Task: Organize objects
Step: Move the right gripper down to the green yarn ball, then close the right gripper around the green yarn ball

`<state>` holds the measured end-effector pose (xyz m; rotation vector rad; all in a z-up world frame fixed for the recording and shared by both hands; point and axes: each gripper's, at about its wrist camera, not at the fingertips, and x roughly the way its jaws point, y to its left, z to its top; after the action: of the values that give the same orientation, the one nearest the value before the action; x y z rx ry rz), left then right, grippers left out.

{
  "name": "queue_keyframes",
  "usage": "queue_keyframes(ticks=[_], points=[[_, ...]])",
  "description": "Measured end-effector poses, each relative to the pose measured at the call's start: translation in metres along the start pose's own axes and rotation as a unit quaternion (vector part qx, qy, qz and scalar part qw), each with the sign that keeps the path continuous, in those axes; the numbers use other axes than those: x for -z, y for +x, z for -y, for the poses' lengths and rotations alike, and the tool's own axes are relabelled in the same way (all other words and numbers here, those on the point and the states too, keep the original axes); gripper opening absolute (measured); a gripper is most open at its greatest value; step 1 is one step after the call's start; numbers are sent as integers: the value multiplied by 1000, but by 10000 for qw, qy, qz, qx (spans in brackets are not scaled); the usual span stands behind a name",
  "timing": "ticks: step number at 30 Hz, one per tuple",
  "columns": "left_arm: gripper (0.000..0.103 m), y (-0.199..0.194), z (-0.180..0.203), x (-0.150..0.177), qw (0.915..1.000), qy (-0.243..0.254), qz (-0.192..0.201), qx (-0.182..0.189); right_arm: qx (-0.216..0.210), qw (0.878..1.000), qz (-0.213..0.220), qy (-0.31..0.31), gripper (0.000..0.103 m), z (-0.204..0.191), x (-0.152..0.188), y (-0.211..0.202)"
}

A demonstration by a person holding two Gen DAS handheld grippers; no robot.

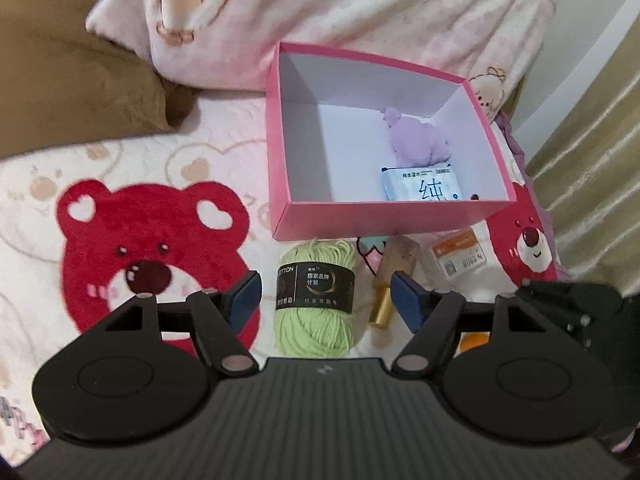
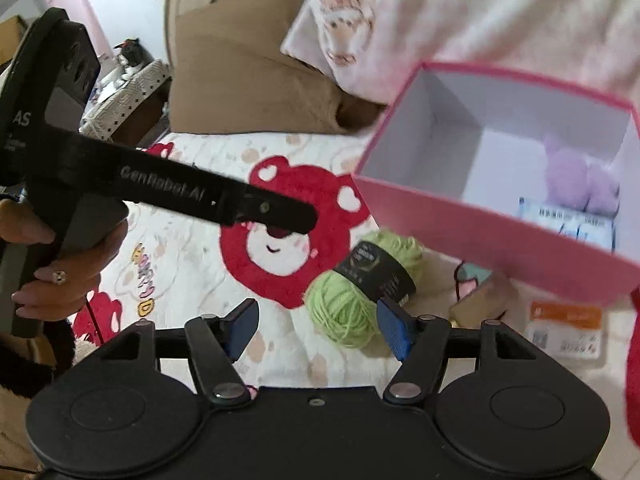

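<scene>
A pink box [image 1: 280, 152] with a white inside stands on the bed and holds a purple plush [image 1: 416, 140] and a tissue pack [image 1: 420, 186]. In front of it lie a green yarn ball [image 1: 316, 304], a gold bottle [image 1: 394, 276] and an orange-labelled packet [image 1: 460, 258]. My left gripper [image 1: 326, 300] is open, its fingers either side of the yarn and above it. My right gripper [image 2: 318, 330] is open and empty, near the yarn [image 2: 360, 292] in the right wrist view. The box [image 2: 500, 236] stands just beyond.
The bed has a red-bear blanket [image 1: 152, 256]. A pink pillow [image 1: 320, 12] and a brown cushion [image 1: 80, 80] lie behind the box. Curtains [image 1: 600, 160] hang at the right. The left gripper's body [image 2: 100, 168] and a hand cross the right wrist view.
</scene>
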<state>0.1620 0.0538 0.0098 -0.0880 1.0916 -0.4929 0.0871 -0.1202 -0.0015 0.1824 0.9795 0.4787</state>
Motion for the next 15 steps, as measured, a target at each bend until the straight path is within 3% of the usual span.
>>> queue_keyframes(ticks=[6, 9, 15], points=[[72, 31, -22, 18, 9999, -116, 61, 80, 113, 9995, 267, 138, 82, 7, 12, 23], [72, 46, -35, 28, 9988, -219, 212, 376, 164, 9988, 297, 343, 82, 10, 18, 40], [72, 65, -52, 37, 9960, -408, 336, 717, 495, 9984, 277, -2, 82, 10, 27, 70]])
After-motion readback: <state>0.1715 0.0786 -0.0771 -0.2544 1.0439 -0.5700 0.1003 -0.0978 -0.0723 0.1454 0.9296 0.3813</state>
